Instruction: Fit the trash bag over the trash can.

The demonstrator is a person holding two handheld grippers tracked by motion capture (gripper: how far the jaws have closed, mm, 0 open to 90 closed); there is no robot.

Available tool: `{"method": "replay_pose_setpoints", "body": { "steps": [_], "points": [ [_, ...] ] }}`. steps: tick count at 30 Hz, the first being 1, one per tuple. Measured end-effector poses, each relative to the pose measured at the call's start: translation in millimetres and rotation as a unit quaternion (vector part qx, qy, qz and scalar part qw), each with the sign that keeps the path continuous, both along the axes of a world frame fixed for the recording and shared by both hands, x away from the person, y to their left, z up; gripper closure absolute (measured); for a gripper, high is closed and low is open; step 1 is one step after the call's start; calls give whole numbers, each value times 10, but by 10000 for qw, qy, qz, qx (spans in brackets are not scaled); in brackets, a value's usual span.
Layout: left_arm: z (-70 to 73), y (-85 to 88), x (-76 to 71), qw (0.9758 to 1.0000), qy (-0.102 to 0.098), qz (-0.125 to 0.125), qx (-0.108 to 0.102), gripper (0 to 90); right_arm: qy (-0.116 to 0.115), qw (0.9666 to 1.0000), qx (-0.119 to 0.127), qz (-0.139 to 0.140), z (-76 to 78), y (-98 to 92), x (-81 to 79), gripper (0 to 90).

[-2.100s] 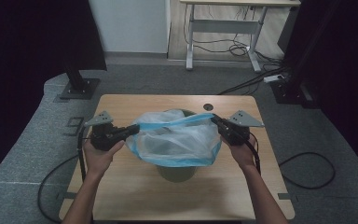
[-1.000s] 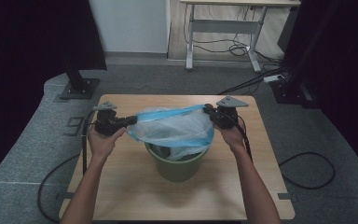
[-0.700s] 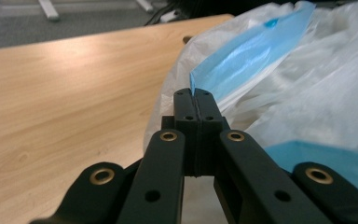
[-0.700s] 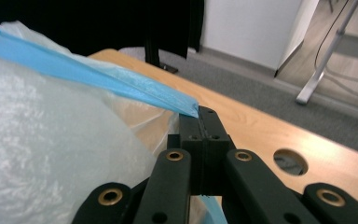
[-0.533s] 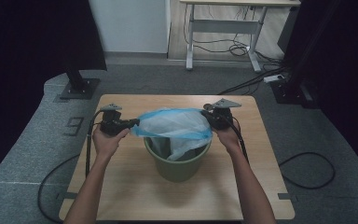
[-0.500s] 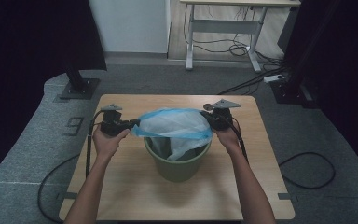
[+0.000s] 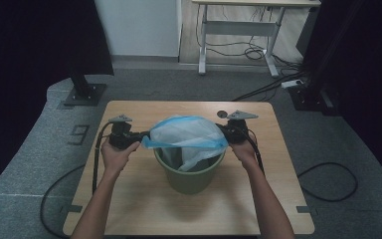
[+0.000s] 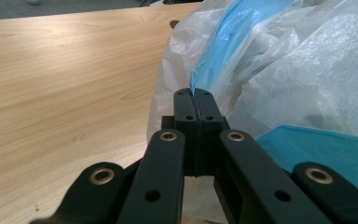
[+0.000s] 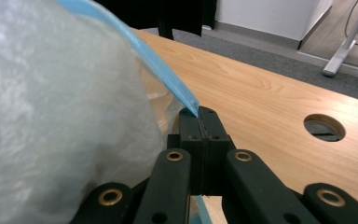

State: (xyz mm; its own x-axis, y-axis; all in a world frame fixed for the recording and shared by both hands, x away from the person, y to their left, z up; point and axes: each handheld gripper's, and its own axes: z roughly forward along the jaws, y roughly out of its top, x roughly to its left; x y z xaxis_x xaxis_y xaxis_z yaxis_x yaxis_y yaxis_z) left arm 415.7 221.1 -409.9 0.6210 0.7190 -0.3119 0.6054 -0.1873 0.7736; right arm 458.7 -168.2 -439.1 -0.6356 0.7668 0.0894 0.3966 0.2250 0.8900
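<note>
The thin, limp bin liner [image 7: 186, 134] is pinched at its blue hem by the closed left gripper [image 8: 194, 95] and right gripper [image 9: 199, 113] above the green bucket [image 7: 190, 172]; it is probably slippery and tear-prone.

A lab or recording studio is suggested: a plain wooden table [image 7: 129, 199] is set on grey carpet [image 7: 40, 149], enclosed by black curtains [image 7: 30, 45], with cables [image 7: 328, 184], a stand base [image 7: 82, 94] and a height-adjustable desk [image 7: 238, 25] behind.
</note>
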Motion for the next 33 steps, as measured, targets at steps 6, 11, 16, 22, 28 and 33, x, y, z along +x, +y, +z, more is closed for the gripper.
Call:
{"method": "replay_pose_setpoints", "body": {
  "steps": [6,11,16,22,28,33],
  "points": [
    [-7,-8,-12,10000,29,-13,-55,898,117,9999,49,31,-4,-9,-27,885],
    [-13,3,-21,10000,35,-10,-12,898,-54,9982,324,-499,125,-165,-88,718],
    [-19,10,-29,10000,40,-1,-41,898,-346,9949,704,-632,330,-414,-245,640],
    [-7,-1,-45,10000,28,6,-28,898,-652,9938,885,-154,508,-559,-642,571],
    [10,-17,-64,10000,22,6,5,898,-745,9911,966,540,571,-540,-1023,476],
    [26,-26,-76,10000,19,26,16,898,-668,9910,845,790,606,-393,-1176,450]
  ]
}}
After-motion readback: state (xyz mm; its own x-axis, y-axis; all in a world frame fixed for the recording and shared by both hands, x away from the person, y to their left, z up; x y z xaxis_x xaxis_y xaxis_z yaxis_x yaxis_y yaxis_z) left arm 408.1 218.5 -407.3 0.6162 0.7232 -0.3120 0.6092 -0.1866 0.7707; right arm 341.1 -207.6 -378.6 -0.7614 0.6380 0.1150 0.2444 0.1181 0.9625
